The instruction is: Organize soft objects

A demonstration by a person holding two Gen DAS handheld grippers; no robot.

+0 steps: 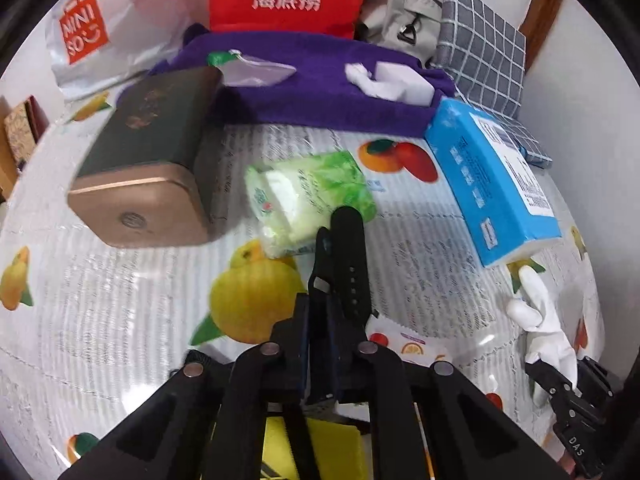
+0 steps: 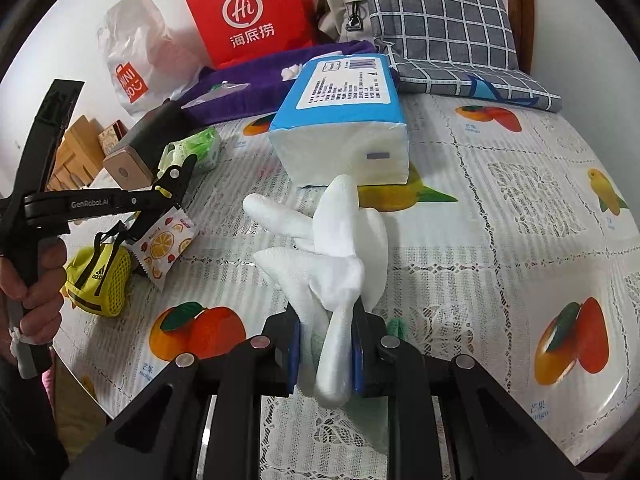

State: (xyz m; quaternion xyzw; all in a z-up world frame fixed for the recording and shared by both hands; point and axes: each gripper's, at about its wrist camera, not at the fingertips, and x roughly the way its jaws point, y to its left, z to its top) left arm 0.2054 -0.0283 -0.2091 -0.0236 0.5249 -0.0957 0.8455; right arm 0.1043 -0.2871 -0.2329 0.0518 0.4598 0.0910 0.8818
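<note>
Covering the whole work surface, a fruit-printed tablecloth (image 2: pixel 500 208) with lace-pattern panels spreads over the table, which ends against a white wall (image 2: pixel 592 40) at the back and right and drops off at the left, where wooden boxes (image 2: pixel 76 148) stand beyond its edge. Along the back edge lie a grey checked cushion (image 2: pixel 440 24), a red paper bag (image 2: pixel 248 12), a purple towel (image 1: pixel 320 92) and a white plastic shopping bag (image 2: pixel 136 56), with a grey pouch (image 2: pixel 344 4) wedged between the bag and the cushion, so that strip is crowded. A blue tissue pack (image 2: pixel 344 120) sits just in front of the towel, near mid-table, and a dark box with a gold end (image 1: pixel 140 172) lies to its left beside a green tissue packet (image 1: pixel 312 196). The widest bare cloth is to the right of the blue pack and in the near foreground. The right gripper (image 2: pixel 326 348) is clenched on a white glove (image 2: pixel 332 248), whose fingers splay upward just in front of the blue pack. The left gripper (image 1: pixel 320 344), held in a person's hand (image 2: pixel 36 280), is clamped on a black watch strap (image 1: pixel 344 264) that stands up above the cloth in front of the green packet. Near the left edge rest a yellow mesh pouch (image 2: pixel 100 276) and a small fruit-print sachet (image 2: pixel 164 248), touching one another.
</note>
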